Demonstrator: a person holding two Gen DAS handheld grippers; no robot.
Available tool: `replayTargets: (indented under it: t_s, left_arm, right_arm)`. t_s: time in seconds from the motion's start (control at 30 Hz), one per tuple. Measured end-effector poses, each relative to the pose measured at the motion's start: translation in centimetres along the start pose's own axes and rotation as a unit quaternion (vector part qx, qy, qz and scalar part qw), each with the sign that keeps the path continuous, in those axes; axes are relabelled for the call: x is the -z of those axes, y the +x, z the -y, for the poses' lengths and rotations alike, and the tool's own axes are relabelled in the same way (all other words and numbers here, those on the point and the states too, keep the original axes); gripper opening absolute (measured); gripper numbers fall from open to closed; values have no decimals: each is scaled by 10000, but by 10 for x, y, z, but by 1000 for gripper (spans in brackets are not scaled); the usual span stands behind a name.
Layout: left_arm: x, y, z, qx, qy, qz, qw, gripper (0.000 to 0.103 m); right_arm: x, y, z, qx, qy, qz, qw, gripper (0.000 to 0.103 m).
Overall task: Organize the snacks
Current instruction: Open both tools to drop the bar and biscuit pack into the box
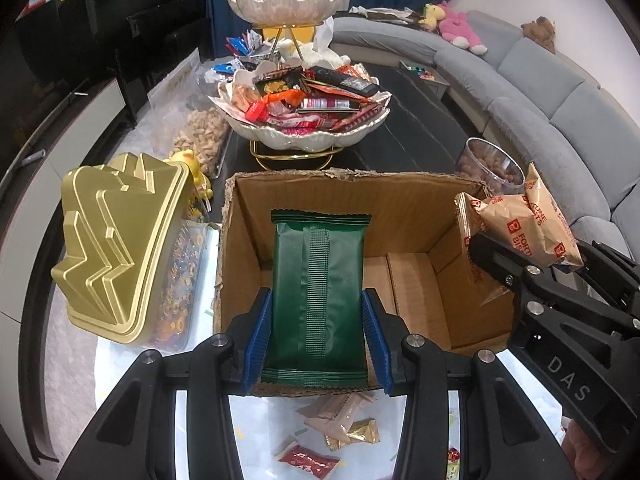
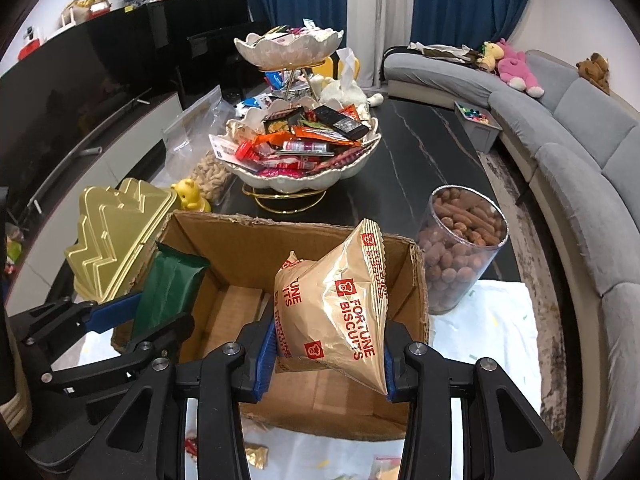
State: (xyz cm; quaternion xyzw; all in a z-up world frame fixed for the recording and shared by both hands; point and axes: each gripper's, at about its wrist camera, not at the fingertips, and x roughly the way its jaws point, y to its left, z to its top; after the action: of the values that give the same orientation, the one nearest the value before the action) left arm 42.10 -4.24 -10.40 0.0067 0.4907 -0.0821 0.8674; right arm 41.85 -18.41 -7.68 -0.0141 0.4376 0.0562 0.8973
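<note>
The open brown corrugated cardboard box (image 1: pixel 412 292) is the landmark here, and both snacks hang over its mouth, seemingly so they can drop straight in. The flat dark green foil snack packet (image 1: pixel 318 292), seam side up with crimped ends, sits over the box's near-left part, and the left gripper (image 1: pixel 318 334) has its blue-padded jaws clamped on the packet's two long edges. Over the box's right side hang puffy gold-beige "Fortune Biscuits" bags (image 2: pixel 340 312) with red print, at least two, tilted and bunched; the right gripper (image 2: pixel 326 356) has its jaws clamped on them. The box floor looks bare, so packing is likely at its start. Left of the box sits a gold stepped tree-shaped lidded container (image 1: pixel 116 252); right of it, a clear cylindrical jar of brown coated nuts (image 2: pixel 460 248); beyond it on the dark marble counter (image 2: pixel 424 152), a white scalloped two-tier snack stand (image 2: pixel 300 160); in front, loose small wrapped sweets (image 1: pixel 340 428) on a white cloth
</note>
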Motion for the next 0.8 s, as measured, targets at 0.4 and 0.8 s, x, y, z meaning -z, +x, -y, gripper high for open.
replayTargets:
  t_s: [0.4,0.8]
  left_arm:
    - [3,-14,-7,-207,-27,157,9997,77]
    - [14,-51,-6,-456,-61,471,9978,81]
  right_arm:
    - [-3,-13,5,101,65,195,9997,80]
    - [3,-46,6,150,73,453,9988,80]
